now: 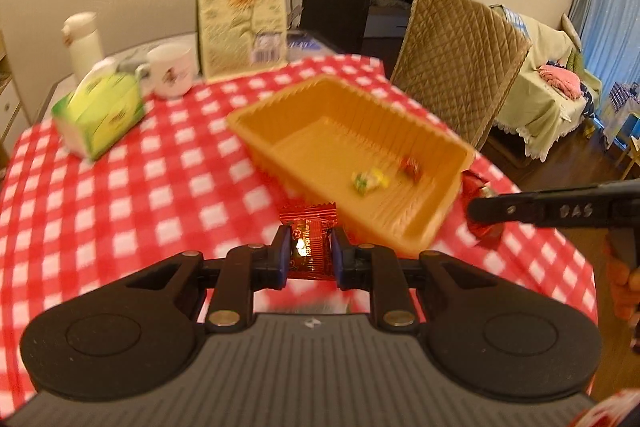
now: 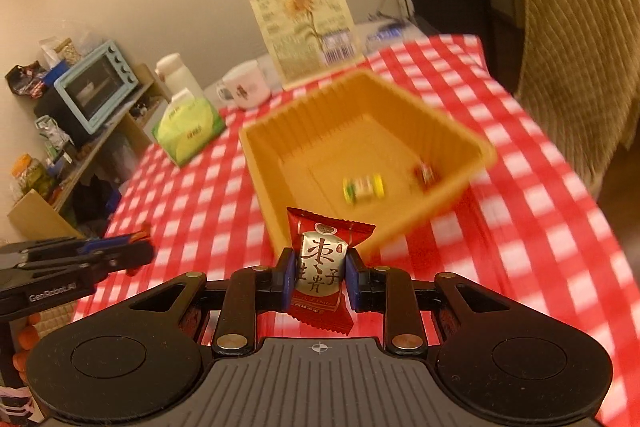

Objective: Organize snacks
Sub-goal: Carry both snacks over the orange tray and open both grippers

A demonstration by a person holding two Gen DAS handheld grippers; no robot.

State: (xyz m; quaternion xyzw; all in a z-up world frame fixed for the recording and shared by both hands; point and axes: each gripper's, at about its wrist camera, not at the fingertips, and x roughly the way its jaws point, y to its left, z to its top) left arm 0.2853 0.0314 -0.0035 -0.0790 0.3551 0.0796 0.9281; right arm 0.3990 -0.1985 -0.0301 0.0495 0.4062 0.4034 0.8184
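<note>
Each claw pinched a red snack packet: left gripper (image 1: 307, 254) on one red packet (image 1: 308, 239), right gripper (image 2: 318, 277) on another packet (image 2: 320, 267). Just ahead lay the orange tray (image 1: 404, 227) holding two candies (image 1: 370, 181); beyond stood a tissue box (image 1: 100, 115), mug (image 1: 172, 73) and sunflower-print bag (image 1: 242, 15).

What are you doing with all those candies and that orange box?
A person is tidying snacks with two hand-held grippers. The left gripper is shut on a red snack packet, and the right gripper is shut on a red date candy. Both are just short of the orange tray on the checked tablecloth. Two small candies already lie inside.
</note>
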